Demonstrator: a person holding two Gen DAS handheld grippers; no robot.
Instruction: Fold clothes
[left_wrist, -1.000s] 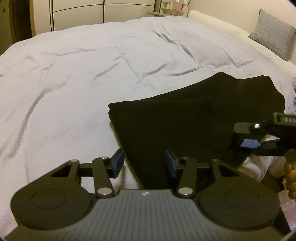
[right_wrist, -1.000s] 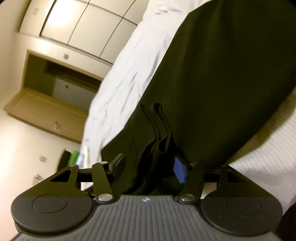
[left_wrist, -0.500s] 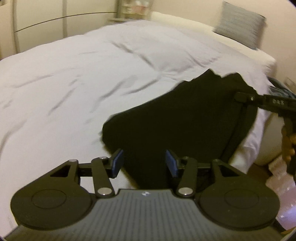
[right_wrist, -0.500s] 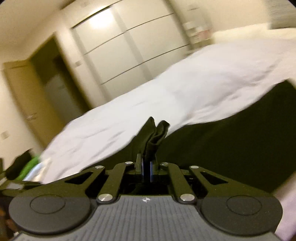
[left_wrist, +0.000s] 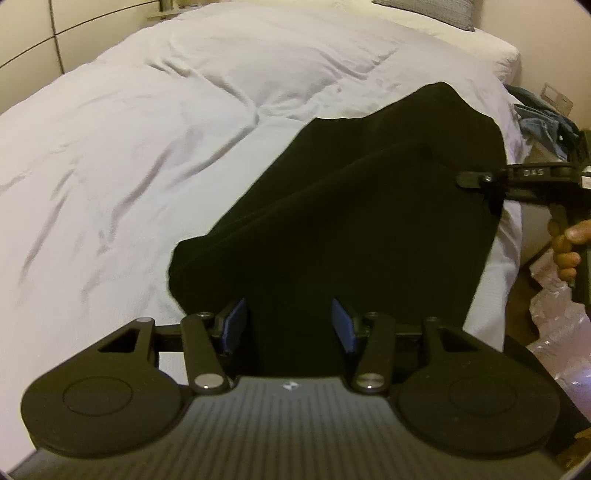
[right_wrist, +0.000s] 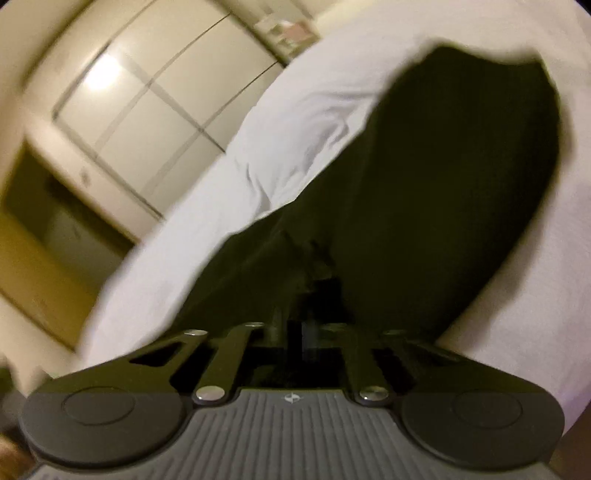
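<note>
A black garment (left_wrist: 351, 206) lies folded over on the white duvet (left_wrist: 147, 129) near the bed's right edge. My left gripper (left_wrist: 289, 325) hangs open over its near end. Black cloth fills the gap between the blue pads (left_wrist: 234, 325) without being pinched. In the left wrist view my right gripper (left_wrist: 465, 180) comes in from the right, held by a person's hand (left_wrist: 569, 247), and bites the garment's right edge. The blurred right wrist view shows that gripper (right_wrist: 299, 321) shut on a bunched fold of the garment (right_wrist: 443, 184), with the duvet (right_wrist: 295, 122) beyond.
A grey pillow (left_wrist: 436, 13) lies at the head of the bed. Blue clothing (left_wrist: 543, 122) is piled beside the bed on the right, with crumpled plastic (left_wrist: 554, 325) on the floor below. Pale wardrobe doors (right_wrist: 147, 92) stand past the bed's far side.
My right gripper went from open around the garment's edge to shut on it and swung with it. The left gripper slid further over the cloth, still open. The garment's right edge has shifted.
</note>
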